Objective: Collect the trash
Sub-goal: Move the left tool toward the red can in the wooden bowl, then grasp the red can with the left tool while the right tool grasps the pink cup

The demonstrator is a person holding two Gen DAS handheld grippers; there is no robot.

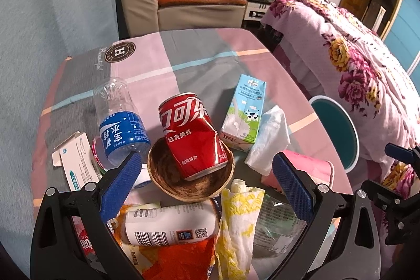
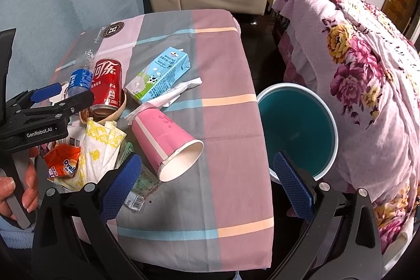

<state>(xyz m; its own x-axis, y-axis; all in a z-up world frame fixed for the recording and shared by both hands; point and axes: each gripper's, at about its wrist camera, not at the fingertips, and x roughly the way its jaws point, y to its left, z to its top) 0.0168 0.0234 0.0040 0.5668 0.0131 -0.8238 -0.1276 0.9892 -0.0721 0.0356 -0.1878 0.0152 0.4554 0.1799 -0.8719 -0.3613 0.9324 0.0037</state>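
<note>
Progress: the collecting seems to be only starting, because the bin (image 2: 296,130) is showing only its bare teal inside where visible, and the litter is all lying on the table (image 2: 231,75).
Trash left: the red can (image 1: 193,134) is leaning in a small brown bowl (image 1: 162,169); at its 9 o'clock the water bottle (image 1: 118,120) is lying, at its 3 o'clock the milk carton (image 1: 245,114) with a white tissue (image 1: 270,141) beside it.
Near pile: a white canister (image 1: 168,225), a yellow-printed napkin (image 1: 236,222) and an orange wrapper (image 2: 63,162) are crowding the near edge.
Pink cup (image 2: 165,143): it is lying on its side, mouth toward 5 o'clock.
Bin place: it is standing off the table, at 3 o'clock of the cup.
Left gripper (image 1: 206,181): it is gaping wide above the pile, holding nothing.
Right gripper (image 2: 207,180): it is also spread wide and empty, near the cup.
Judgement: nearly everything is waiting.
</note>
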